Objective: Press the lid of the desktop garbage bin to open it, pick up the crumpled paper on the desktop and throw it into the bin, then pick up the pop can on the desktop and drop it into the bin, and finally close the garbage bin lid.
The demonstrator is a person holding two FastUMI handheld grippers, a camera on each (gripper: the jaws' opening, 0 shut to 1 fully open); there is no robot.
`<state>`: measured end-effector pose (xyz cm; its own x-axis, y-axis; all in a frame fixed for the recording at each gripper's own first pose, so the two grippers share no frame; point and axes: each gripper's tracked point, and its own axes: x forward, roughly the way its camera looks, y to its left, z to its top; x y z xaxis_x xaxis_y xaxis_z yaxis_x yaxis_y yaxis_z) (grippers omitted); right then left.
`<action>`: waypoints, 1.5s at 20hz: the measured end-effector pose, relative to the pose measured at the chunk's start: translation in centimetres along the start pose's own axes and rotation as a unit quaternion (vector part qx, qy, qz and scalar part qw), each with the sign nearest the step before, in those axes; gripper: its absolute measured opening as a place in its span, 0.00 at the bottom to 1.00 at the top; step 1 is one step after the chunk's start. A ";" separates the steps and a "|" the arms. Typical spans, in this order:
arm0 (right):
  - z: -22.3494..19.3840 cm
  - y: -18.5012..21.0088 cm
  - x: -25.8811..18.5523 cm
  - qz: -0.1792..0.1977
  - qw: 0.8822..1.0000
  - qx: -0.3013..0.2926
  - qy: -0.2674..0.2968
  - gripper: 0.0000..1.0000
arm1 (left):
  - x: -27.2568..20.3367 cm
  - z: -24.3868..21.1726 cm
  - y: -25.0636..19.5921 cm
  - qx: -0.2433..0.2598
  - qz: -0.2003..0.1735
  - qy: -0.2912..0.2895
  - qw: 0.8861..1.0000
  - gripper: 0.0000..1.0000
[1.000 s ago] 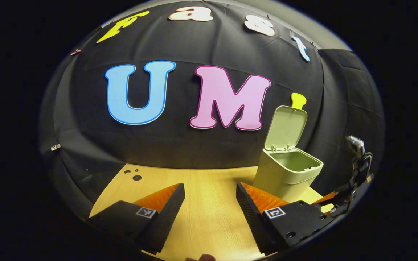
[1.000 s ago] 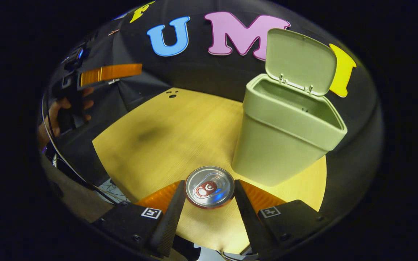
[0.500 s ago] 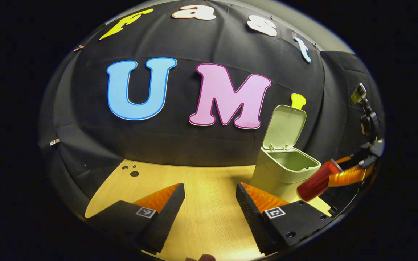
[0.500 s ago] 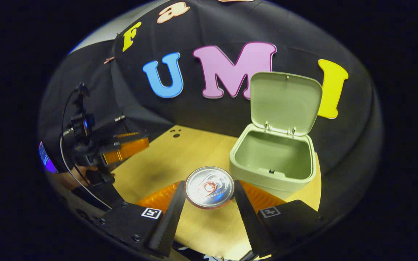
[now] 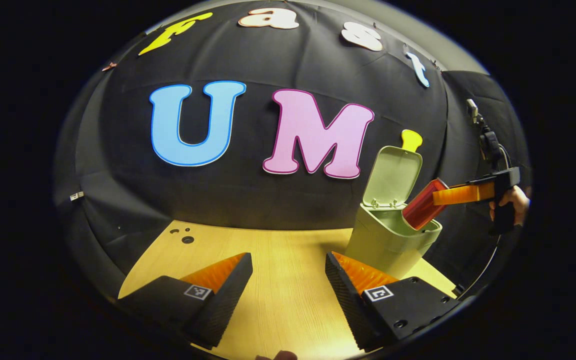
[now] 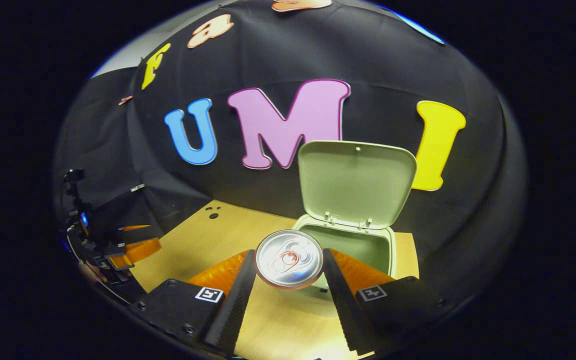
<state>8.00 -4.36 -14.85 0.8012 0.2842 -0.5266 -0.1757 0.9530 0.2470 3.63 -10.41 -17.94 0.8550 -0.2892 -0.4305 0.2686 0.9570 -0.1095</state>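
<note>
Pop can hanging over the open bin mouth, clamped by the right gripper.

The right gripper (image 6: 289,265) is pinching the red pop can (image 6: 289,258) between both fingers, the can's long axis running along the fingers and its top pointing toward 10 o'clock in the left gripper view; the green desktop bin (image 5: 388,240), lid (image 6: 355,182) standing upright, is sitting at 1 o'clock just under the can. The left gripper (image 5: 288,280) is idling wide open, well apart at 9 o'clock over the wooden desktop (image 5: 278,250).

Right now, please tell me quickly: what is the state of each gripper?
Left gripper: open, holding nothing, above the table.
Right gripper: closed on the can, at the open bin.
</note>
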 end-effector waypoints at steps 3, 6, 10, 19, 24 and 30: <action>-1.0 -1.1 2.3 -0.010 1.000 -0.002 0.022 0.82 | -0.1 0.0 0.1 0.000 0.002 0.002 1.000 0.95; -1.5 -1.3 3.7 -0.009 0.999 0.006 0.036 0.82 | -0.2 -0.1 0.3 -0.001 0.006 0.002 1.000 0.95; -2.5 -1.5 5.4 -0.012 0.998 0.007 0.058 0.82 | -0.3 -0.2 0.6 -0.005 0.009 0.005 1.000 0.95; -5.8 -2.5 6.9 -0.020 0.992 0.015 0.125 0.83 | -0.2 -0.8 1.1 -0.012 0.011 0.011 1.000 0.95; -6.3 -2.6 7.1 -0.022 0.991 0.015 0.133 0.84 | 0.1 -0.6 1.0 -0.007 0.010 0.010 1.000 0.95; -5.7 -2.3 6.8 -0.017 0.993 0.024 0.115 0.84 | 0.0 -0.6 0.8 -0.009 0.008 0.010 1.000 0.95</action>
<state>10.56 -4.00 -23.60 0.6529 0.2737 -0.7062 -0.1190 0.9579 0.2613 3.56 -9.60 -18.57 0.8505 -0.2730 -0.4496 0.2467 0.9619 -0.1174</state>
